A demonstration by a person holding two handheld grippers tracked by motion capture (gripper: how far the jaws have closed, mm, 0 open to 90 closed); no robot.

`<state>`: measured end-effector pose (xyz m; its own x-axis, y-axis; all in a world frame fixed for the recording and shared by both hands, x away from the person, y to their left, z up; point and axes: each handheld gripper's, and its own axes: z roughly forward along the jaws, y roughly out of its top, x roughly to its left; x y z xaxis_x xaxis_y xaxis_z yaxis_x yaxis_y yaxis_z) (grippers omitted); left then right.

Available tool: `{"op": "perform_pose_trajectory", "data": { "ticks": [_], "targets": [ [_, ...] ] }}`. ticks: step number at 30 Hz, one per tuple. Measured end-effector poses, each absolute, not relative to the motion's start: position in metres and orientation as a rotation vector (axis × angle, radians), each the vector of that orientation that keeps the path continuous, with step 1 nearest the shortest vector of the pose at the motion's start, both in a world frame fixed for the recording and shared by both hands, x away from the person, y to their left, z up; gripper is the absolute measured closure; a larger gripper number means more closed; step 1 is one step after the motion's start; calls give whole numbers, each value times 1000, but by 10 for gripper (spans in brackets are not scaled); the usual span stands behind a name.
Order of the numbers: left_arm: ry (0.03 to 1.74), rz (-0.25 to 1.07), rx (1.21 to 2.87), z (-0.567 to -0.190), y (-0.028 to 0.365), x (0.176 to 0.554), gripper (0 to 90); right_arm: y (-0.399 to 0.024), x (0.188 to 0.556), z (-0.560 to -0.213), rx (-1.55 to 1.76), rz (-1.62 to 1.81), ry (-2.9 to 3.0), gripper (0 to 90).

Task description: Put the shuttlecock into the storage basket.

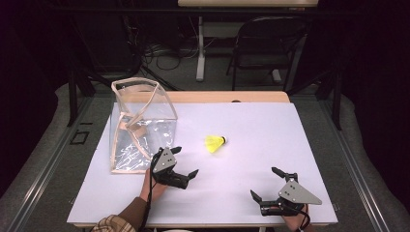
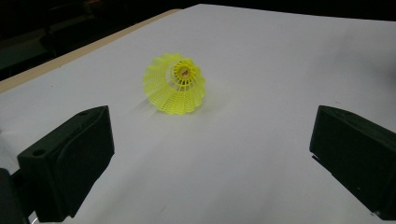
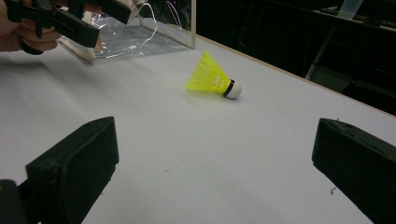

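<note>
on the white table (image 1: pixel 251 193), near its middle, the shuttlecock (image 1: pixel 215 143) lies on its side, long axis running left-right, cork to the right. left gripper (image 1: pixel 184 163) hangs just near-left of it, jaws wide, skirt mouth facing them; it is the nearer one. right gripper (image 1: pixel 265 184) sits well apart at near right, jaws wide too. clear bag (image 1: pixel 140 123) stands at the left, open on top, seemingly empty.
</note>
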<state>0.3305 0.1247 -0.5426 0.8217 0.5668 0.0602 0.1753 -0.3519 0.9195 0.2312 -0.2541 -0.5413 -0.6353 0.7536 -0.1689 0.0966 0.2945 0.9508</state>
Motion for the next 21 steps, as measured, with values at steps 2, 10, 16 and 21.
{"op": "perform_pose_trajectory", "data": {
  "ticks": [2,10,16,21],
  "targets": [
    [556,455,1923,-543,122,332,0,-254,231,-542,762,1369,1949,0],
    [580,449,1937,-541,110,340,0,-254,231,-542,763,1369,1950,1],
    [592,448,1955,-541,99,347,0,-254,232,-542,763,1371,1949,1],
    [601,442,1974,-541,89,353,0,-255,232,-542,763,1369,1949,1]
  ]
}}
